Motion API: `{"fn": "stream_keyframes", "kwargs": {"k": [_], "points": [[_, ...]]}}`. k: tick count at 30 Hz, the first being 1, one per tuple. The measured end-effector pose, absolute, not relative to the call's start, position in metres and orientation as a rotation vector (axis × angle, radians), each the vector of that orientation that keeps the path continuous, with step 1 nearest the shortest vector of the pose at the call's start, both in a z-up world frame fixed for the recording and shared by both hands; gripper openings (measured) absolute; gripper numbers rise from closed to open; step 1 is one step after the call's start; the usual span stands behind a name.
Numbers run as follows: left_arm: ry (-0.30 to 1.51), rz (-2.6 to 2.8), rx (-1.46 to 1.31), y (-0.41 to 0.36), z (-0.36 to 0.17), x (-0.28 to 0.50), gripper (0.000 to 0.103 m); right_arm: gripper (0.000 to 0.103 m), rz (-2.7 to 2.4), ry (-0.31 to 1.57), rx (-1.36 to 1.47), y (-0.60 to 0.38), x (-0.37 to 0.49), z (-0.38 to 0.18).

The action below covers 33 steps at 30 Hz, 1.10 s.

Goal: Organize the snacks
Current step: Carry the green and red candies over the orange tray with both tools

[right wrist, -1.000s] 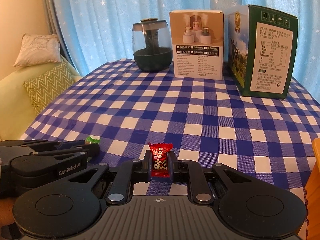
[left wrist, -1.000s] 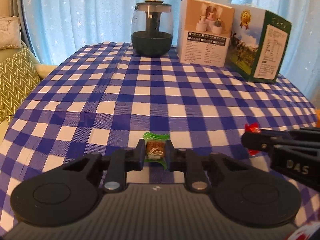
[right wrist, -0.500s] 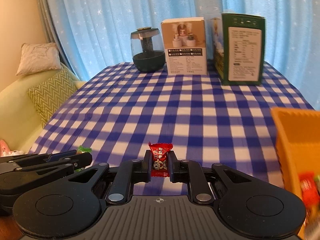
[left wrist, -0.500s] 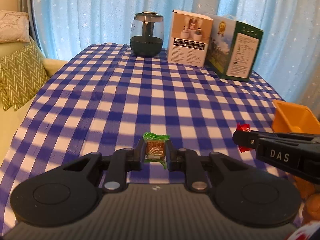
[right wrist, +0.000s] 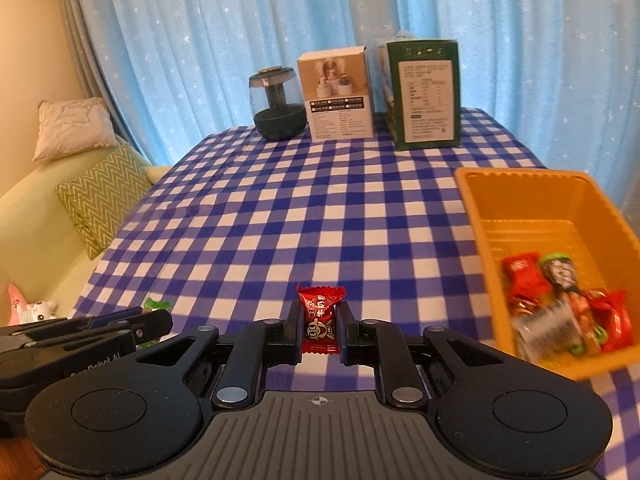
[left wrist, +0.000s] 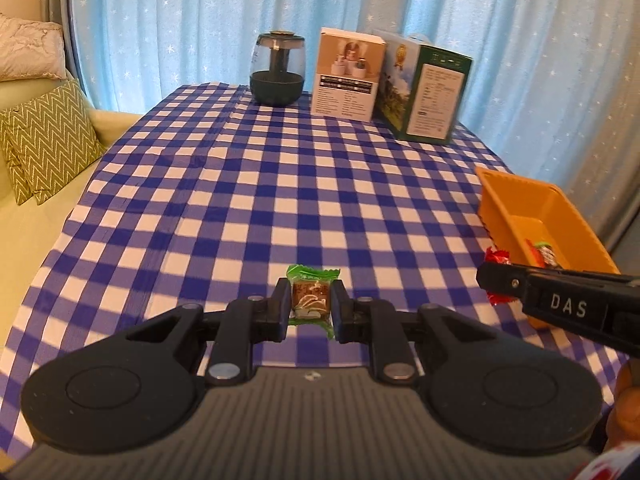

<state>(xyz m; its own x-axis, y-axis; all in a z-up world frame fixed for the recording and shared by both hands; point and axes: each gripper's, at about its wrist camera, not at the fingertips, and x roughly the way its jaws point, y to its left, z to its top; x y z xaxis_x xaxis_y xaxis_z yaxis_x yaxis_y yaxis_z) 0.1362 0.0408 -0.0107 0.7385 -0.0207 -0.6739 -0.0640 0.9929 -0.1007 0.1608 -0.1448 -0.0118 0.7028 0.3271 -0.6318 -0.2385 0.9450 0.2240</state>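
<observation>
My left gripper point(left wrist: 310, 306) is shut on a green-wrapped snack point(left wrist: 311, 300) and holds it above the checked tablecloth. My right gripper point(right wrist: 320, 322) is shut on a red-wrapped candy point(right wrist: 320, 318), also held above the cloth. An orange tray point(right wrist: 520, 196) sits at the right with several wrapped snacks point(right wrist: 560, 308) in its near end. In the left wrist view the tray point(left wrist: 520, 196) lies to the right, and the right gripper point(left wrist: 498, 282) with its red candy point(left wrist: 497, 257) hovers beside the tray's near left edge. The left gripper point(right wrist: 156, 326) shows at lower left of the right wrist view.
At the table's far end stand a dark glass jar point(left wrist: 277, 69), a white box point(left wrist: 347, 74) and a green box point(left wrist: 424, 90). A sofa with a green zigzag cushion point(left wrist: 48, 140) lies left of the table. Blue curtains hang behind.
Both grippers have risen and pulled back with their snacks still held. The orange tray has come into view at the right, with the right gripper now close to it.
</observation>
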Motion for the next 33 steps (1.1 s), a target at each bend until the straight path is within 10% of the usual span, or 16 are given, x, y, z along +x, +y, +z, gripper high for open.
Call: {"fn": "stream_keyframes", "kwargs": {"k": [33], "points": [[0.746,-0.214,-0.038,-0.082,0.013,0.094,0.018,0.016,0.117,0.725,0.15,-0.249,0.08,0.004]]}}
